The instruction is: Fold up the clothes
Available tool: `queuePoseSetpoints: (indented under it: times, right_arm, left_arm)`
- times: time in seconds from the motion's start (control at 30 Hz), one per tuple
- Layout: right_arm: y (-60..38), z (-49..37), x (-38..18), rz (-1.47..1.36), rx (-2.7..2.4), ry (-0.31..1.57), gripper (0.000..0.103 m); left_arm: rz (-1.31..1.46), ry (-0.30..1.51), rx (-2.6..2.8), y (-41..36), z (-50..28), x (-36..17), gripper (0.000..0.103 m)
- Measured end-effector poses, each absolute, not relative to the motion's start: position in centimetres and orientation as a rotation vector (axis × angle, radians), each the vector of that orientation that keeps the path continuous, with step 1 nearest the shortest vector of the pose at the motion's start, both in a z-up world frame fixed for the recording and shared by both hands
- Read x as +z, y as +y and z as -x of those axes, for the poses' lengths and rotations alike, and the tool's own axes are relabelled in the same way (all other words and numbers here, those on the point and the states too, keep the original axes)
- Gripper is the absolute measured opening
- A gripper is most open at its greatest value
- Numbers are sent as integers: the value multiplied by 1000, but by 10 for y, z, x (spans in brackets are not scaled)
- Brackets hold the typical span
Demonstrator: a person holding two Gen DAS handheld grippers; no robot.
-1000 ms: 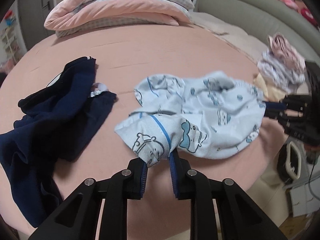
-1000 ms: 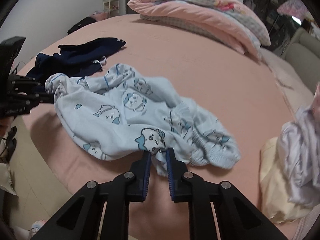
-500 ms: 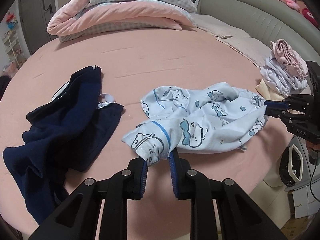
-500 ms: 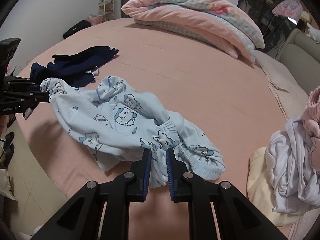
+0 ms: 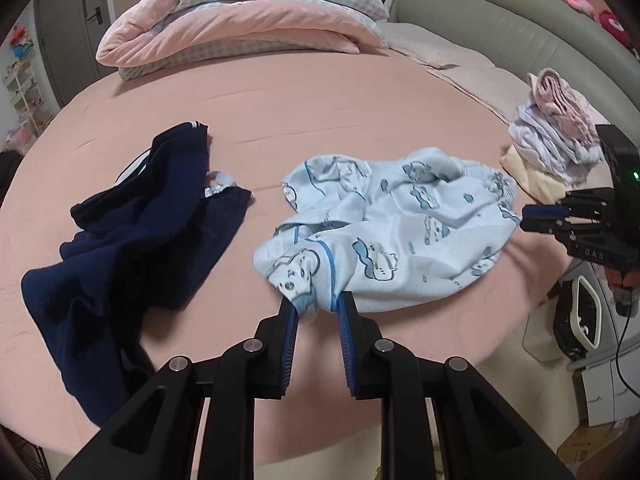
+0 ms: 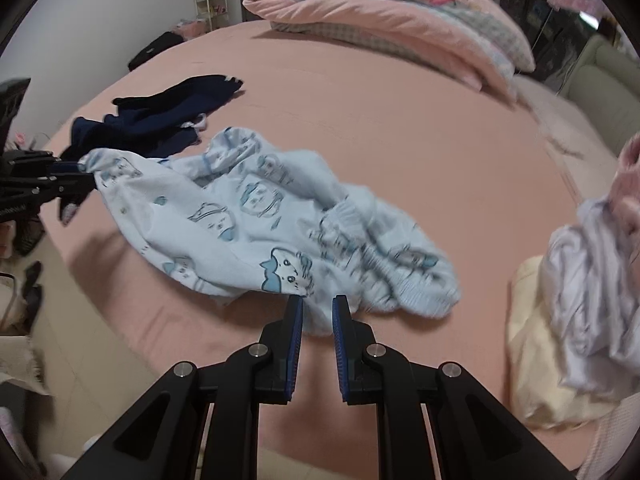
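Note:
A light blue garment with cartoon prints (image 5: 400,224) (image 6: 256,224) hangs crumpled between both grippers, just over the pink bed (image 5: 320,112) (image 6: 400,152). My left gripper (image 5: 316,306) is shut on one bunched end with a blue stripe. My right gripper (image 6: 317,300) is shut on the opposite end near the elastic waistband. In the left wrist view the right gripper (image 5: 528,216) shows at the right edge, pinching the cloth. The right wrist view has the left gripper (image 6: 86,176) at its left edge, also clamped on cloth.
A dark navy garment (image 5: 132,232) (image 6: 160,120) lies crumpled to the left of the blue one. A pile of lilac, pink and cream clothes (image 5: 556,140) (image 6: 580,280) sits at the right. A folded pink quilt (image 5: 240,28) (image 6: 392,24) lies at the far side. The bed edge and floor are near me.
The blue garment has shifted and bunched differently between the grippers, its middle sagging closer to the bed. Both grippers keep their grip.

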State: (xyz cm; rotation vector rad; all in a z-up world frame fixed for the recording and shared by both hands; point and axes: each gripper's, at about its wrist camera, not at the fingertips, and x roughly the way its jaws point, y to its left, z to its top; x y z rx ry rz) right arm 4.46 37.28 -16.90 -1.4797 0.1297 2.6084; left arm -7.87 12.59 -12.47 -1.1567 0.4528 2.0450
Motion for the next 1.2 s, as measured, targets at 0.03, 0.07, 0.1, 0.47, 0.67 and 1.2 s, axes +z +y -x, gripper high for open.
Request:
queuePoseSetpoints:
  times: [0.03,0.07,0.1,0.47,0.67,1.2]
  right_arm:
    - [375,-47,-171,1483,2605,153,14]
    - [377,-48,-172,1482,2591,160,18]
    - [378,-49,-174,1481,2577,169,34]
    - [385,-43,-194,1512,2598,261,59]
    - [369,-35,-208,1524,2589,56,59]
    - [360,-23,-217,1484,2527,-89,40]
  left_arm:
    - [1165,464,2036,125,78,-126,18]
    - [1179,467,2028,125,78,-128,18]
    - [1206,465,2010,126,79,-131,18]
    - [1475,354,1876,118,90,-173,49]
    - [1454,358,1869,113,83,-180,49]
    - [1243,492,1922,134,67,-203,36]
